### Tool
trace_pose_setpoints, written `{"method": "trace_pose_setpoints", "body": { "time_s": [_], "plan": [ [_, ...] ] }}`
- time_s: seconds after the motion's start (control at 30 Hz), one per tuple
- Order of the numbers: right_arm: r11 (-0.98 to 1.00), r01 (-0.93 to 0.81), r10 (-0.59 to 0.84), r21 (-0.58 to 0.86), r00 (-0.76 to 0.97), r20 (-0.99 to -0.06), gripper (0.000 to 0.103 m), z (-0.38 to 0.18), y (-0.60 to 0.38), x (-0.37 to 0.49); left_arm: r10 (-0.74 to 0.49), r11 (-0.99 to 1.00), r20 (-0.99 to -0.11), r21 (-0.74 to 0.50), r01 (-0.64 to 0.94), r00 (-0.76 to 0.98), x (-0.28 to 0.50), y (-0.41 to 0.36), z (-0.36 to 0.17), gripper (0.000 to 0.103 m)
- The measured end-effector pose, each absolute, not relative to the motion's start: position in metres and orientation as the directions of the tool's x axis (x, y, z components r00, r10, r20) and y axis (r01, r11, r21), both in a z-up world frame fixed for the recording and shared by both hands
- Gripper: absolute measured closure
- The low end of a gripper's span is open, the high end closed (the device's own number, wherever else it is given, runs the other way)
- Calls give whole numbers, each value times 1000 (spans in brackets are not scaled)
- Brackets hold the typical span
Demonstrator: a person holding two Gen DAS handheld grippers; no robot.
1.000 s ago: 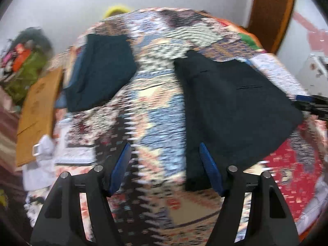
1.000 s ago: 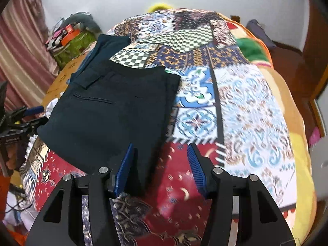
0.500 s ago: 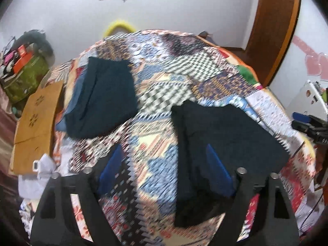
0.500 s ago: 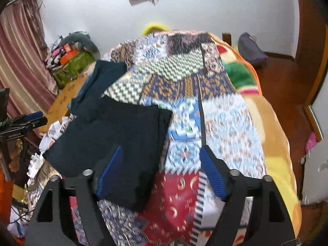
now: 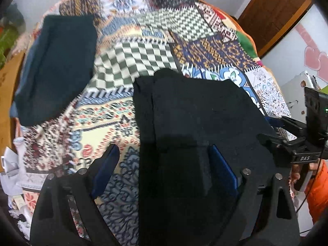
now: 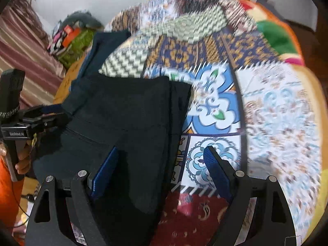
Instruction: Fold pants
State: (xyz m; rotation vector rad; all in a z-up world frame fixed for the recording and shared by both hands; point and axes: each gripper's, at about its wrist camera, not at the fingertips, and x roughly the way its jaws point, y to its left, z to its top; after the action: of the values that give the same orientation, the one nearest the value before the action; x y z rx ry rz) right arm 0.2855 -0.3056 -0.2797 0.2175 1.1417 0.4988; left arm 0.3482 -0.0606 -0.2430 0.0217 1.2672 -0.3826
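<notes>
Your left gripper (image 5: 164,160) and right gripper (image 6: 161,161) both hover with jaws spread wide and grasping nothing over the folded black pants (image 5: 196,123) on the patchwork quilt (image 5: 127,65), with a second folded dark garment (image 5: 59,61) at 10 o'clock
</notes>
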Motion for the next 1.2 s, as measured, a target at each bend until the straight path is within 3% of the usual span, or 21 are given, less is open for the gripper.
{"method": "trace_pose_setpoints", "body": {
  "time_s": [0.2, 0.23, 0.27, 0.3, 0.4, 0.47, 0.53, 0.6, 0.8, 1.2],
  "plan": [
    [812, -226, 582, 538, 250, -774, 21, -296, -306, 307, -339, 915, -929, -289, 283, 147, 363, -70, -259, 13],
    [806, -230, 590, 545, 243, -770, 25, -297, -304, 309, -342, 912, -929, -292, 287, 141, 365, -72, -260, 14],
    [798, -241, 601, 553, 234, -765, 28, -297, -302, 310, -348, 909, -928, -298, 292, 136, 366, -74, -259, 20],
    [788, -246, 613, 565, 223, -758, 38, -296, -301, 312, -359, 904, -924, -308, 298, 132, 367, -76, -258, 31],
    [782, -239, 621, 576, 203, -757, 50, -295, -298, 315, -351, 908, -923, -294, 299, 158, 367, -79, -253, 47],
    [786, -247, 614, 567, 213, -760, 58, -290, -298, 311, -352, 910, -919, -293, 294, 175, 365, -76, -249, 56],
    [800, -267, 595, 538, 238, -767, 74, -282, -296, 310, -369, 904, -909, -302, 303, 193, 363, -74, -242, 61],
    [816, -315, 568, 485, 282, -773, 79, -269, -290, 304, -371, 899, -902, -290, 328, 221, 357, -75, -231, 67],
    [848, -402, 503, 346, 404, -764, 82, -228, -273, 293, -368, 891, -861, -218, 397, 352, 337, -75, -183, 72],
    [818, -524, 559, 237, 627, -542, 82, -112, -207, 313, -261, 951, -687, -62, 302, 678, 328, 2, -77, 73]
  ]
}}
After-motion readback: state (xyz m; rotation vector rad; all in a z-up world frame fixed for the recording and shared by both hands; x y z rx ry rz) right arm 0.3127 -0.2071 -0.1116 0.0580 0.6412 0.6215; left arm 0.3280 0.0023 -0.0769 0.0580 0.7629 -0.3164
